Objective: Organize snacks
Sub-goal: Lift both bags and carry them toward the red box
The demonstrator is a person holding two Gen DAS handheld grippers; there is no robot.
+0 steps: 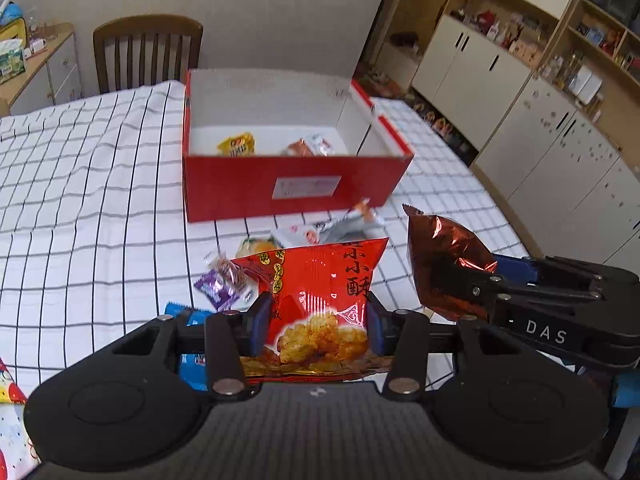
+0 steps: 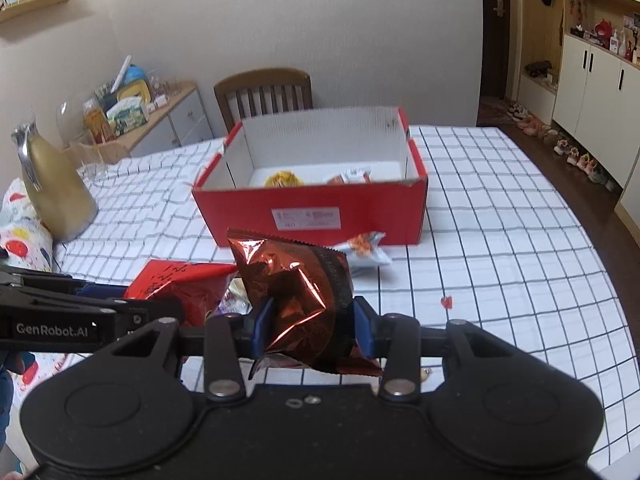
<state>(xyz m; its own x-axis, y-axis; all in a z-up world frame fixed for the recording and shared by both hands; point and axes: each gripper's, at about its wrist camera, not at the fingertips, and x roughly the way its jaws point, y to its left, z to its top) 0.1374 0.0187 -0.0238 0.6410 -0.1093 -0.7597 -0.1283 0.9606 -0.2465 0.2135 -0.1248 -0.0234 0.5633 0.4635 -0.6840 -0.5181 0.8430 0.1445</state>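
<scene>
My red box (image 1: 256, 184) sits at twelve o'clock on the checked cloth (image 1: 80, 208), a few packets inside. My left gripper (image 1: 318, 322) pinches the red snack bag (image 1: 320, 300); my right gripper (image 2: 314, 322) clamps the copper foil bag (image 2: 296, 292).

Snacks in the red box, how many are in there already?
2 show. A yellow packet lies on the left of the red box's floor, and an orange-and-white packet lies to its right. The near wall may hide more.
</scene>
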